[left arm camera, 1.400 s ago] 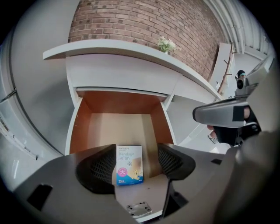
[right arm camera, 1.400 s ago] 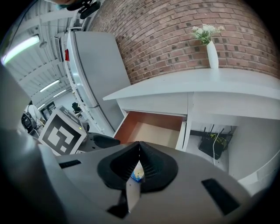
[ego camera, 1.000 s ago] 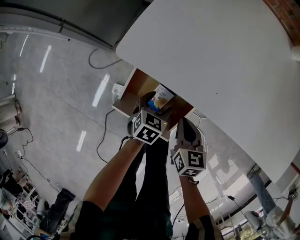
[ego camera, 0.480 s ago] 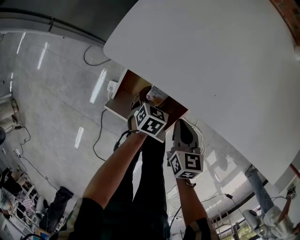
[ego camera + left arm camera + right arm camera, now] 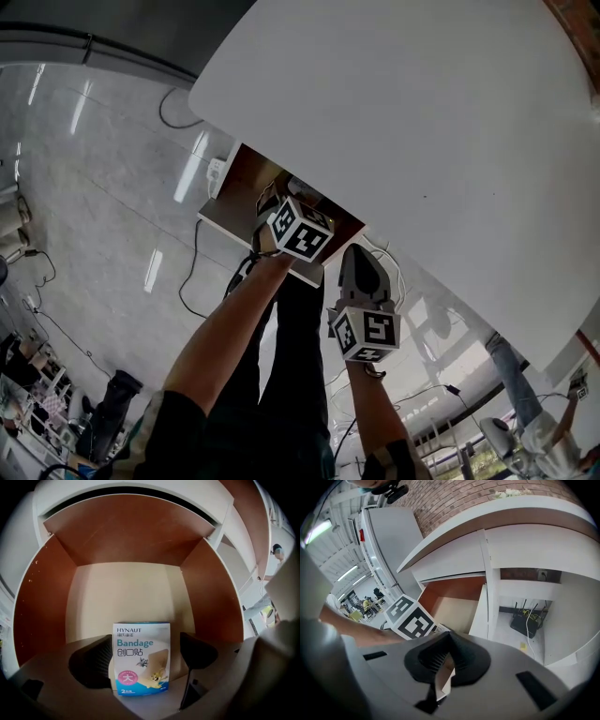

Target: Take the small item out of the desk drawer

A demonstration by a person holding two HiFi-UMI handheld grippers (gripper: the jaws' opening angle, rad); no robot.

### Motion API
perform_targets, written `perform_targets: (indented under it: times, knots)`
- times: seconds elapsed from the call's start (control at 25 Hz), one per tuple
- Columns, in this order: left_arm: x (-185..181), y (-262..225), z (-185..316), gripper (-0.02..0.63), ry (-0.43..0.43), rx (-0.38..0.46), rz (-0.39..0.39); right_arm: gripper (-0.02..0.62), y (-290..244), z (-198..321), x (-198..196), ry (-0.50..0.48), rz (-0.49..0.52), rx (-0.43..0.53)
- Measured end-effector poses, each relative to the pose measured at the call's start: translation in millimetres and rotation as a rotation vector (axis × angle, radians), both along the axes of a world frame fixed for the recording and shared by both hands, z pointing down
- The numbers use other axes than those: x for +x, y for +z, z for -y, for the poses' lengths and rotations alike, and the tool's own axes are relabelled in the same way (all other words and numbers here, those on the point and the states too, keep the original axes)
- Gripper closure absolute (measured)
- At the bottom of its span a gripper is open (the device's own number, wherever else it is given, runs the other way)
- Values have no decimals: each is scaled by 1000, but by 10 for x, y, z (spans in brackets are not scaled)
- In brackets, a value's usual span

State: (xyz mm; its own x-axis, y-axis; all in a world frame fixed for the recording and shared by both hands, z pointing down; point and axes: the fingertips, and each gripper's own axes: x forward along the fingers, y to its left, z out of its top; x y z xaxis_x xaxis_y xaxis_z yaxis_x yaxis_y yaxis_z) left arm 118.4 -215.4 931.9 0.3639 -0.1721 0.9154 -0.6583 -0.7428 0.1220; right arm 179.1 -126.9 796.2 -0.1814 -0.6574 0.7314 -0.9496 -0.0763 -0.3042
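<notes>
The desk drawer (image 5: 117, 592) is pulled out, brown inside with a pale floor. A small white and blue bandage box (image 5: 141, 658) stands upright on that floor near the front. My left gripper (image 5: 143, 656) reaches into the drawer with the box between its jaws. Its jaws are opening: the left pad (image 5: 91, 663) is beside the box's edge and the right pad (image 5: 198, 649) stands clear of it. In the head view the left gripper's marker cube (image 5: 300, 234) covers the box. My right gripper (image 5: 446, 656) is shut, tips together, just outside the drawer's front (image 5: 309, 275).
The white desk top (image 5: 422, 122) overhangs the back of the drawer. A power strip (image 5: 217, 169) and cables (image 5: 192, 272) lie on the glossy floor at the left. A router (image 5: 526, 623) sits in the open space under the desk, right of the drawer.
The box was clearly visible above the drawer in the left gripper; it has sunk down into the drawer and behind the cube. The right gripper stayed by the drawer front.
</notes>
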Motion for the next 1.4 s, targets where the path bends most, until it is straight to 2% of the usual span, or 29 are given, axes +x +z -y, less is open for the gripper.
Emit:
perform_targets:
  times: [0.44,0.76,1.16,1.4]
  knots:
    - [-59,151,15,161,-43,-41,58,571,34,-61,73,33,12,-3]
    - [-69,222,10,163,-28,-16,112,571,60,-93,108,44,13,-18]
    - [-94,200,5,166,-50,-15,112,572,58,-110,110,39,22,-9]
    - [-157,37,43,166,-89,-12,51,572,33,-91,41,8,4,-15]
